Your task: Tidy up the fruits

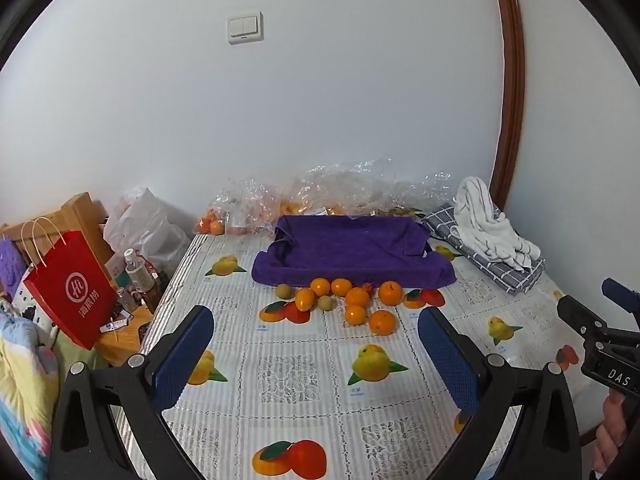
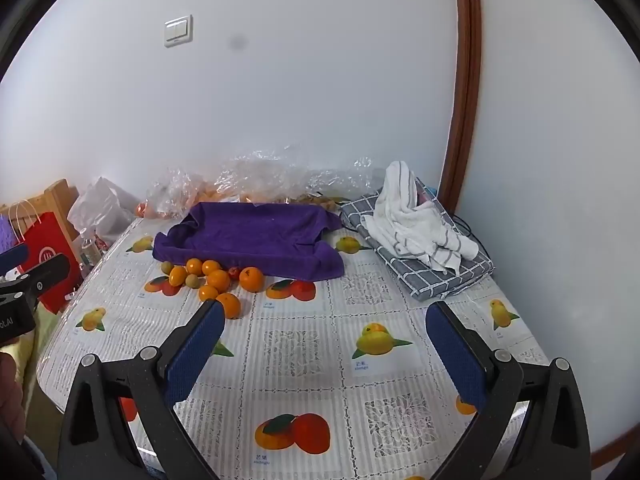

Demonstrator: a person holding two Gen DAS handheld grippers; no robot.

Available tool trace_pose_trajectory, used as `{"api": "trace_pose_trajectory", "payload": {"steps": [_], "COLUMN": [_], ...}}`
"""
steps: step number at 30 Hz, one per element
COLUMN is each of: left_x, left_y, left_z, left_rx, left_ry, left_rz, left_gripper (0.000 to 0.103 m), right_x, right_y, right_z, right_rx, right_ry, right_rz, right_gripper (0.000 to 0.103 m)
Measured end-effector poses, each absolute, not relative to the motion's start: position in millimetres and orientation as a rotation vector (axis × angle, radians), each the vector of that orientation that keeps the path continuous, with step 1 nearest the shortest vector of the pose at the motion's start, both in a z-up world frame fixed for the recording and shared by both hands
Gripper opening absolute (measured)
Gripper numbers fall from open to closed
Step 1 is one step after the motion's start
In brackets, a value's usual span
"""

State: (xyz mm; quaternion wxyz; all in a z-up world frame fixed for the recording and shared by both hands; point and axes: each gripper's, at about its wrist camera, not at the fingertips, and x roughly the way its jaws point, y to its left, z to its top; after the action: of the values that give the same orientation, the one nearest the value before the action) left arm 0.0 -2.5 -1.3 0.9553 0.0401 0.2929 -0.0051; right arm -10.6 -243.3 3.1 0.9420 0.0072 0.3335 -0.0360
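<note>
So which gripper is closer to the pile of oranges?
Left, probably. The pile of oranges sits straight ahead between the open left gripper fingers. From the open right gripper, the pile lies off beyond its left finger. Neither touches it.

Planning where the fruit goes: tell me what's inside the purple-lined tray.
Nothing shows inside the purple-lined tray; only bare purple cloth. Its near wall hides the floor's front strip. The loose fruit lies outside, in front.

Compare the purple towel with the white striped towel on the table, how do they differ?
The purple towel is one solid colour; the white striped towel has thin grey lines. The purple towel lies spread into a tray-like shape with raised edges; the white striped towel is a crumpled heap. The purple one rests on the tablecloth; the white one sits on a folded grey checked cloth.
</note>
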Motion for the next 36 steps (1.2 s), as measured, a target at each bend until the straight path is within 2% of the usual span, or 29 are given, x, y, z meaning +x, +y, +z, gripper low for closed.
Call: {"api": "trace_pose_trajectory", "payload": {"steps": [12,36], "left_x": [1,-2], "left_y": [8,7], "left_z": [2,-5], "left_rx": [-0.017,-0.024], "left_ry": [0.611,0.618], "left_rz": [-0.043,-0.061], "left_gripper": [0.103,0.103], "right_x": [-12,-13], "right_y": [-241,-236], "right_z": [13,5], "right_rx": [0.025,0.029], "right_ry": [0.691,0.694], "right_rz": [-0.053,-0.052], "right_gripper": [0.100,0.100]}}
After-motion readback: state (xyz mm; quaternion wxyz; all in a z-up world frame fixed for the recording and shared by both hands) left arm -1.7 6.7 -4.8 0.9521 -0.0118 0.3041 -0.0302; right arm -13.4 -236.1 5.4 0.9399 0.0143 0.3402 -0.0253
